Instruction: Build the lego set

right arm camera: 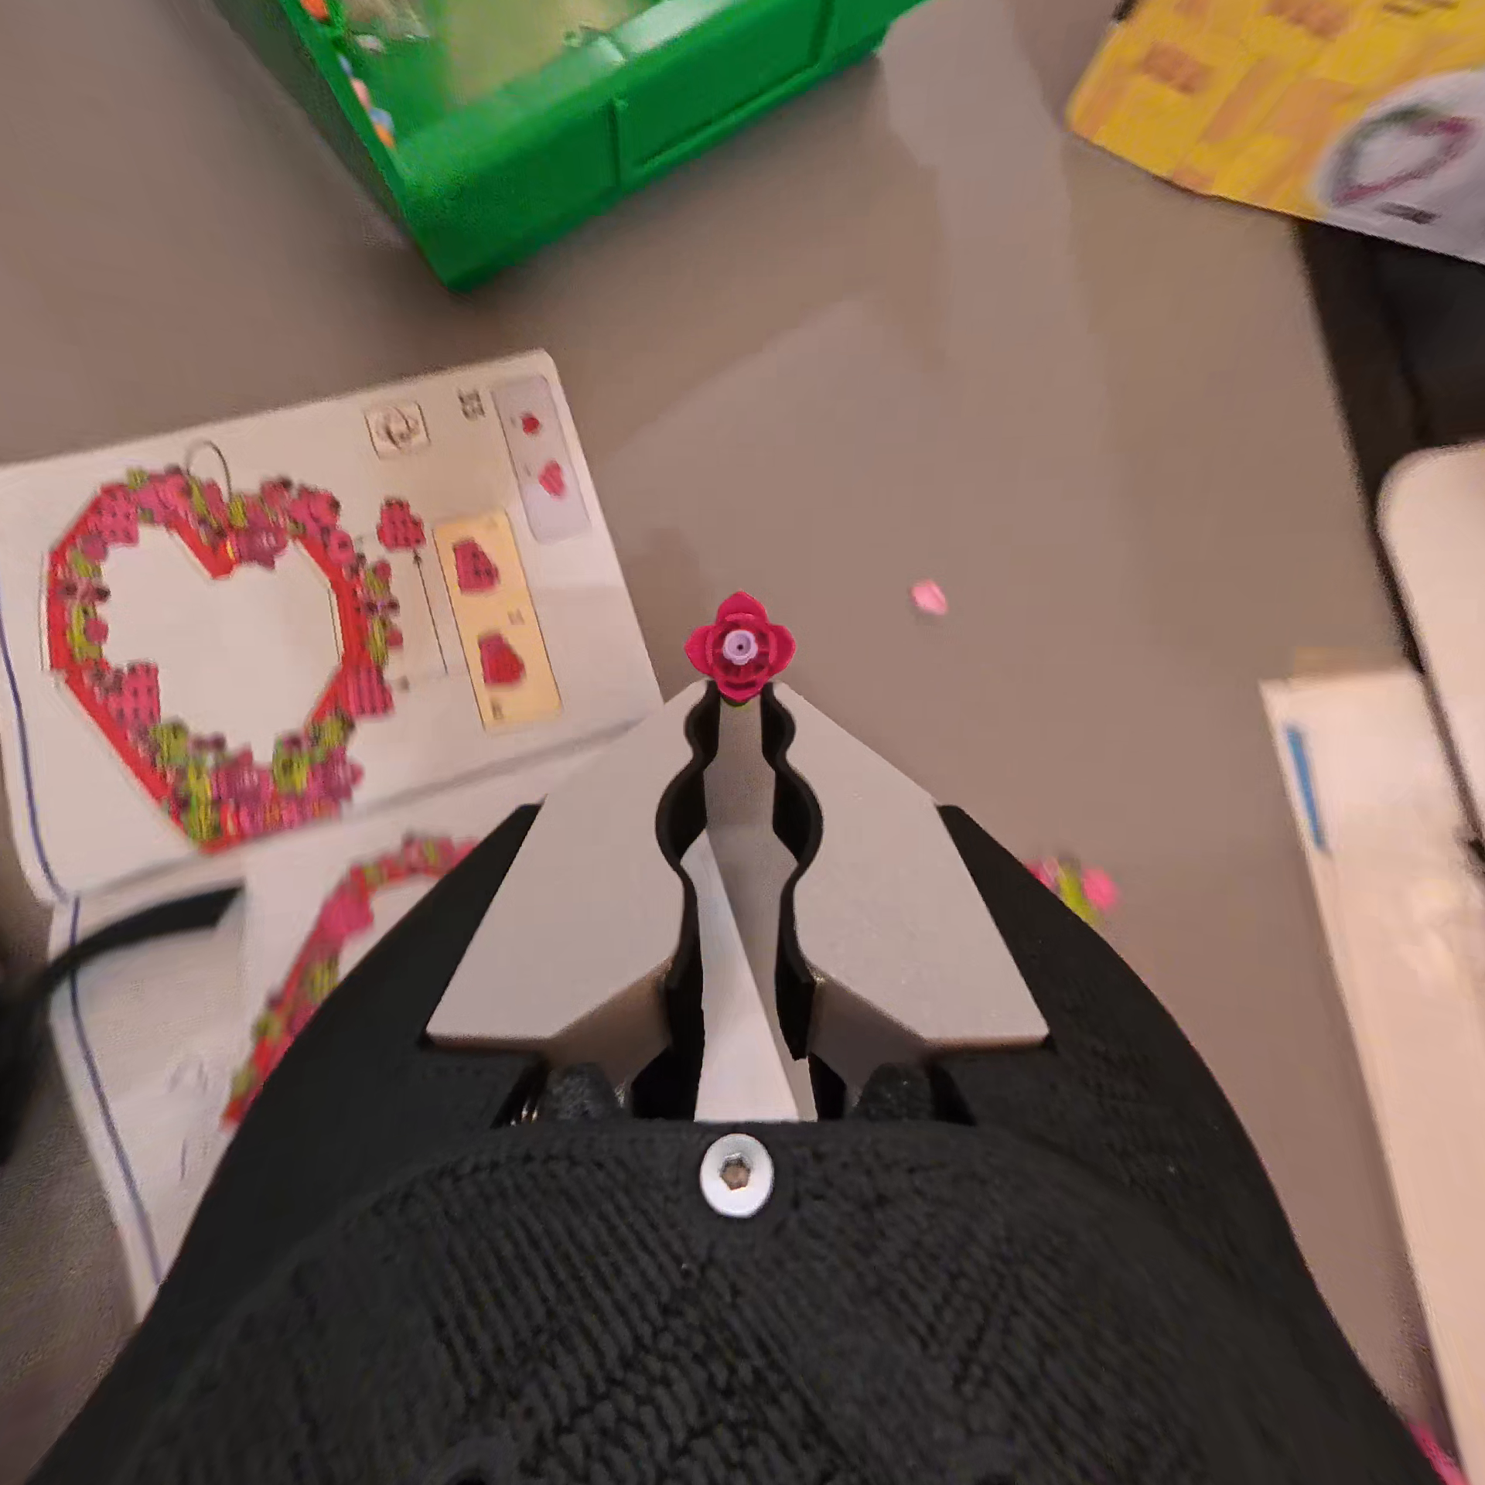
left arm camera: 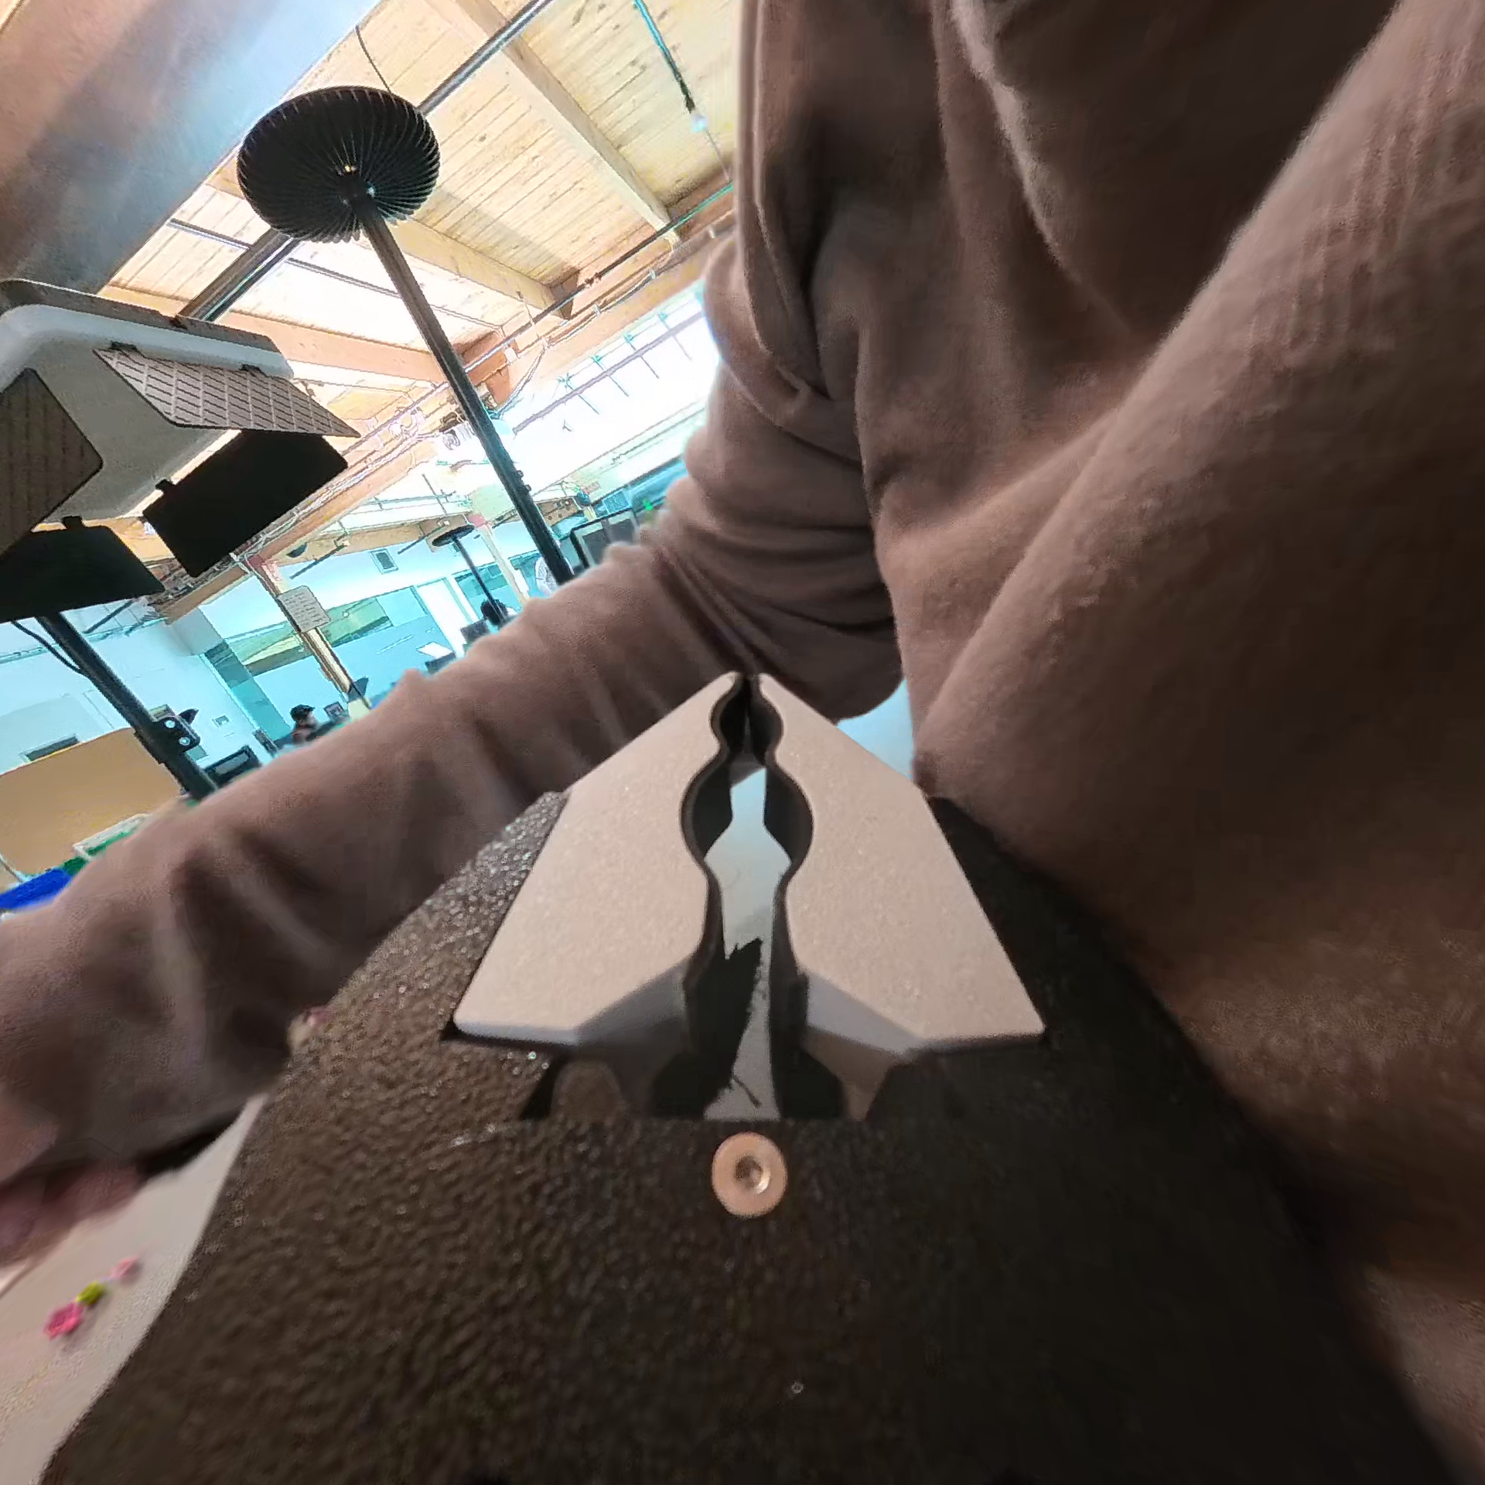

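Observation:
My right gripper [right arm camera: 738, 697] is shut on a small magenta flower piece [right arm camera: 740, 645] with a pale lilac centre, held at the fingertips above the grey table [right arm camera: 1004, 402]. An open instruction booklet [right arm camera: 265, 611] with a red heart wreath picture lies at the left. A loose pink piece [right arm camera: 930, 599] and a pink-and-lime cluster [right arm camera: 1077, 884] lie on the table to the right. My left gripper [left arm camera: 747, 691] is shut and empty, tilted up toward a person's brown sleeve [left arm camera: 1125, 562]. Small pink and lime pieces [left arm camera: 80, 1306] show blurred at the lower left of the left wrist view.
A green bin [right arm camera: 562, 137] with parts stands at the back. A yellow set box [right arm camera: 1302, 104] lies at the back right. White paper or boxes [right arm camera: 1382, 924] lie along the right edge. A black cable [right arm camera: 96, 948] runs at the left. Lamp stands [left arm camera: 450, 353] rise behind the person. The gap from one gripper's tips to the other's is roughly 30 cm.

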Tool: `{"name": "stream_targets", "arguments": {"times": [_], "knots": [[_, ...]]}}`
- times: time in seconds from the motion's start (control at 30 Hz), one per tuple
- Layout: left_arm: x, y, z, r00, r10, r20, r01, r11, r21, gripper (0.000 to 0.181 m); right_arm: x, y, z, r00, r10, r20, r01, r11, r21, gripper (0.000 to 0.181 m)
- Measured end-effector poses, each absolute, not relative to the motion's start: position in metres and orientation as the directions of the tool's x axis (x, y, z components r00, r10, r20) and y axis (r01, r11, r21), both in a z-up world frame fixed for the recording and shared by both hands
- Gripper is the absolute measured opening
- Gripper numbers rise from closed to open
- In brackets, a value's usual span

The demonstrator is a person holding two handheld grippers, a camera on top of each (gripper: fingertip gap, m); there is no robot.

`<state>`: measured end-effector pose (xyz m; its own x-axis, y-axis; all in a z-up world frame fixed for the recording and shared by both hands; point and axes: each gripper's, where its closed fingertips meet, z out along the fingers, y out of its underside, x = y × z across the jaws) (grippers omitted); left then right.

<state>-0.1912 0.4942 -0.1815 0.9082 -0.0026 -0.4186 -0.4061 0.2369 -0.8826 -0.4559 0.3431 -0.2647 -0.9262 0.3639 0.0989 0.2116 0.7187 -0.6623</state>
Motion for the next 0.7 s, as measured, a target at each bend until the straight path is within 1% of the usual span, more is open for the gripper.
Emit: {"name": "stream_targets", "arguments": {"times": [0.07, 0.13, 0.2, 0.27, 0.33, 0.4, 0.57, 0.7], "knots": [[-0.191, 0.494, -0.182, 0.907, -0.003, -0.422, -0.409, 0.236, -0.881, 0.0, -0.452, 0.387, -0.252, -0.896, 0.43, 0.108, 0.258, 0.703, -0.662, 0.008], [-0.191, 0.495, -0.182, 0.906, -0.003, -0.424, -0.412, 0.237, -0.88, 0.0, -0.437, 0.437, -0.249, -0.856, 0.513, 0.06, 0.366, 0.684, -0.63, 0.008], [-0.191, 0.495, -0.182, 0.904, -0.002, -0.428, -0.416, 0.235, -0.879, 0.0, -0.416, 0.481, -0.253, -0.806, 0.592, 0.023, 0.466, 0.656, -0.593, 0.008], [-0.191, 0.495, -0.182, 0.903, 0.0, -0.43, -0.417, 0.235, -0.878, 0.0, -0.397, 0.52, -0.26, -0.753, 0.656, 0.051, 0.52, 0.642, -0.564, 0.008], [-0.191, 0.495, -0.182, 0.905, -0.001, -0.426, -0.414, 0.235, -0.879, 0.0, -0.377, 0.55, -0.268, -0.702, 0.711, 0.037, 0.584, 0.605, -0.542, 0.008], [-0.192, 0.495, -0.182, 0.908, -0.002, -0.42, -0.407, 0.236, -0.882, 0.0, -0.359, 0.568, -0.279, -0.661, 0.751, -0.006, 0.637, 0.556, -0.534, 0.008], [-0.192, 0.495, -0.182, 0.911, -0.004, -0.413, -0.401, 0.236, -0.885, 0.0, -0.34, 0.603, -0.303, -0.584, 0.812, 0.014, 0.698, 0.511, -0.502, 0.008], [-0.192, 0.495, -0.182, 0.91, -0.006, -0.415, -0.402, 0.234, -0.885, 0.0, -0.339, 0.607, -0.303, -0.55, 0.835, -0.007, 0.702, 0.458, -0.545, 0.009]]}}
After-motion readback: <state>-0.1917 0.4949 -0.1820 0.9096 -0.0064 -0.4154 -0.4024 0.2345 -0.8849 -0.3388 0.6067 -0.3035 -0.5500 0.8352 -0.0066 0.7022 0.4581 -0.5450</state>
